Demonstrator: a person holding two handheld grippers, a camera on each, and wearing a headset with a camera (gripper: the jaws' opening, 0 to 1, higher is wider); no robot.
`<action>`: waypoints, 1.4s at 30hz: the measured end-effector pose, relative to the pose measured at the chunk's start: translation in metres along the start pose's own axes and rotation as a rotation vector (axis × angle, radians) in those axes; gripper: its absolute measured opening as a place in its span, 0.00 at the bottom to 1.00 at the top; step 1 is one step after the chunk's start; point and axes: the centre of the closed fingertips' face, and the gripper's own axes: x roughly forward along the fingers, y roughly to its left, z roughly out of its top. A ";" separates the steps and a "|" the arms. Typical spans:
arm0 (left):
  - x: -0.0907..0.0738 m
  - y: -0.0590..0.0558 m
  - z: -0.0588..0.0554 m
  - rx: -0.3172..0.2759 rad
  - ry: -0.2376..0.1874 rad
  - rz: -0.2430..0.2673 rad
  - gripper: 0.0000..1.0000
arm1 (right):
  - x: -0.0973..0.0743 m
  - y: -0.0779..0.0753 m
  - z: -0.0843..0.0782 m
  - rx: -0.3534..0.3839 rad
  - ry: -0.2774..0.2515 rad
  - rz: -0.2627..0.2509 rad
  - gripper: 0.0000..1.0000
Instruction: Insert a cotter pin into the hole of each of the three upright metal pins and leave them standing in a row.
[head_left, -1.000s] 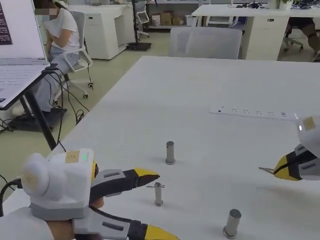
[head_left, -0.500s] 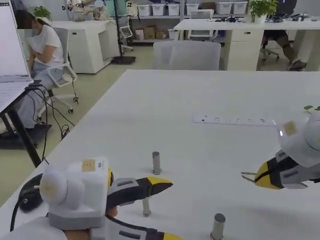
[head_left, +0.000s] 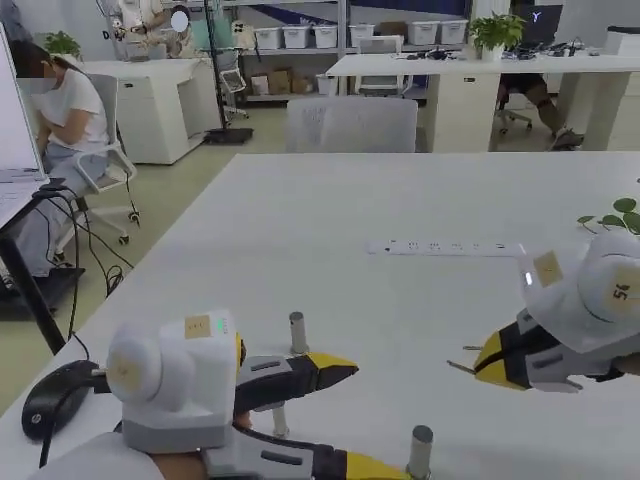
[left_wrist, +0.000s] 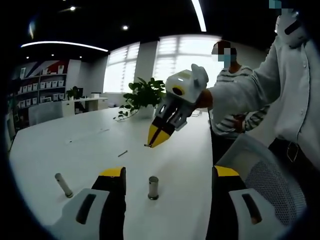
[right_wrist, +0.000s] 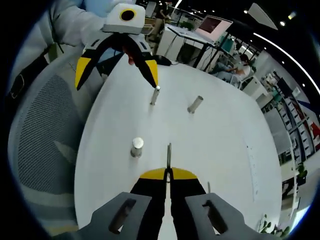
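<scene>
- Cotter pin (right_wrist: 169, 152), the one clearly seen, sits clamped in the closed right tool (head_left: 478, 365), now closer to the nearest metal pin (head_left: 420, 450) than a second ago; insertion there looks next.
- Left tool (head_left: 382, 420) gapes wide, empty, one tip beside the middle metal pin (right_wrist: 155, 96).
- Farthest metal pin (head_left: 297, 332) stands beyond: three upright in all on the worktop (head_left: 400, 210), two tools.

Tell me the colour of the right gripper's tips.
Yellow on the right gripper, clearest in the right gripper view.

White table (head_left: 330, 210), three upright pins (head_left: 297, 332), power strip (head_left: 445, 247)
</scene>
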 end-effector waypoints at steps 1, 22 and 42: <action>0.001 -0.001 0.000 -0.002 0.001 -0.001 0.69 | 0.000 0.002 0.003 -0.006 -0.006 -0.007 0.02; 0.029 0.014 0.007 -0.109 0.008 0.034 0.50 | 0.000 0.024 0.036 -0.091 -0.012 -0.082 0.02; 0.046 0.029 0.009 -0.255 0.038 0.046 0.23 | 0.002 0.018 0.041 -0.126 -0.006 -0.141 0.02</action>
